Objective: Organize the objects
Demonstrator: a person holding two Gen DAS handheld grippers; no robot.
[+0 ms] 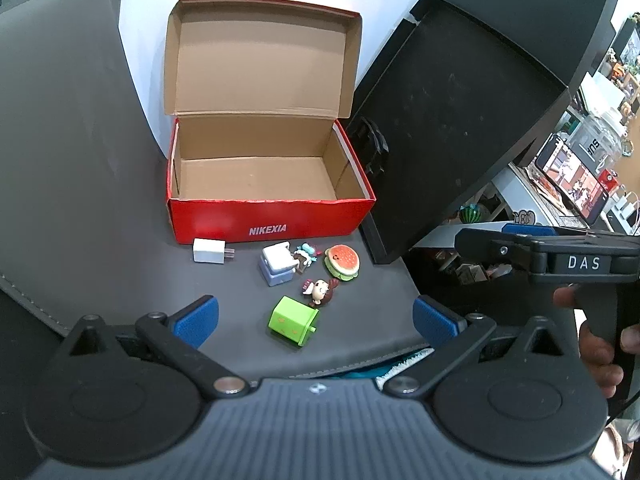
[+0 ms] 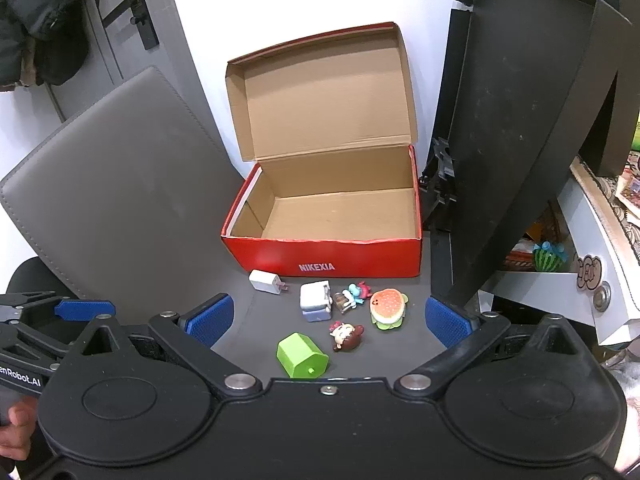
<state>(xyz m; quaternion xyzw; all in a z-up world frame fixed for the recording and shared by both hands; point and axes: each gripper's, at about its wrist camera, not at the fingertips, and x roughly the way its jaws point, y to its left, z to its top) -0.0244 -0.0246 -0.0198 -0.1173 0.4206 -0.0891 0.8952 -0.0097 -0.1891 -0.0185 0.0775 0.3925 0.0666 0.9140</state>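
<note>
1. A white charger [image 1: 208, 251] lies at the left end of a row of small things on the grey mat [image 1: 100, 220], just in front of the red box [image 1: 268, 220], its prongs pointing right.
2. Next along the row sit a pale blue cube toy [image 1: 276, 266], a tiny figure with a teal bow [image 1: 306, 256] and a burger toy [image 1: 342, 263]; nearer the mat's front edge lie a brown-haired doll [image 1: 320, 291] and a green block [image 1: 294, 320].
3. The box stands empty with its lid up; its front wall reads "NIKEXIA".
4. The left gripper [image 1: 316, 320] hangs spread wide and empty, the green block just ahead between its blue pads.
5. The right gripper [image 2: 328, 318], marked "DAS", is likewise spread and empty; the green block lies ahead, slightly left of centre, its peg end toward the camera.
6. Either gripper seems about equally near; the box waits straight beyond.
</note>
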